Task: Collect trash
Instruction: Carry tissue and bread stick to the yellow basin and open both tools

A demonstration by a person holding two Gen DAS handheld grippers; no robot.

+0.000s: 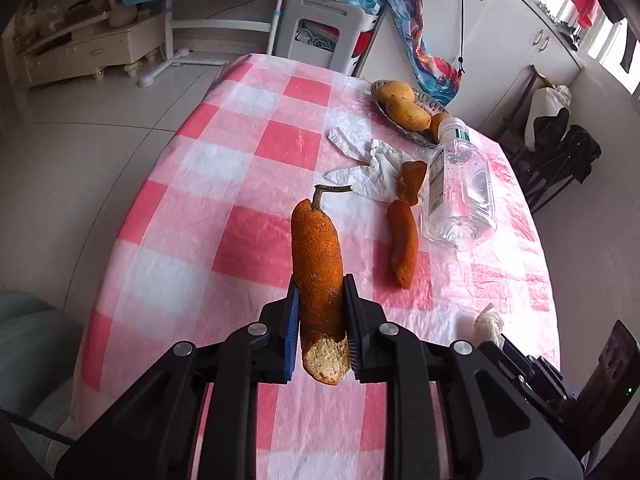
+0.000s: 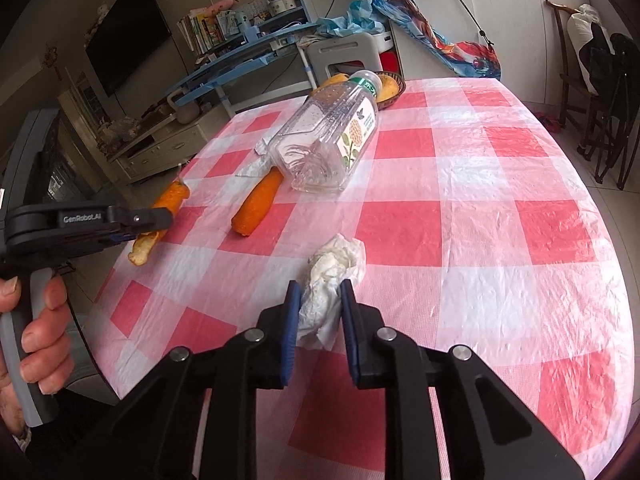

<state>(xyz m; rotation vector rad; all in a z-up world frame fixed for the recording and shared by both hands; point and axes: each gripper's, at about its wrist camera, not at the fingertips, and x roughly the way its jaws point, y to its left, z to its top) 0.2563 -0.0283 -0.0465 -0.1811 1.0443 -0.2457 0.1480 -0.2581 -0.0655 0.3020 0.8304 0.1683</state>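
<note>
My left gripper (image 1: 320,286) is shut on a long strip of orange peel (image 1: 318,264) with a dry stem at its far end, held above the checked tablecloth. From the right wrist view that same left gripper (image 2: 160,220) shows at the left edge with the peel (image 2: 154,232) in it. My right gripper (image 2: 320,292) is shut on a crumpled white tissue (image 2: 332,276) near the table's front. A second peel strip (image 1: 404,248) (image 2: 258,208), a smaller peel piece (image 1: 412,180), a flat white tissue (image 1: 368,164) and an empty clear plastic bottle (image 1: 460,192) (image 2: 332,140) lie on the table.
A dish of yellow mangoes (image 1: 404,108) stands at the far side of the round table (image 2: 480,240). A dark chair (image 2: 608,120) is at the right. A blue desk (image 2: 248,56), a white cabinet (image 1: 84,52) and a grey stool (image 1: 324,32) are beyond the table. A hand (image 2: 36,320) holds the left gripper's handle.
</note>
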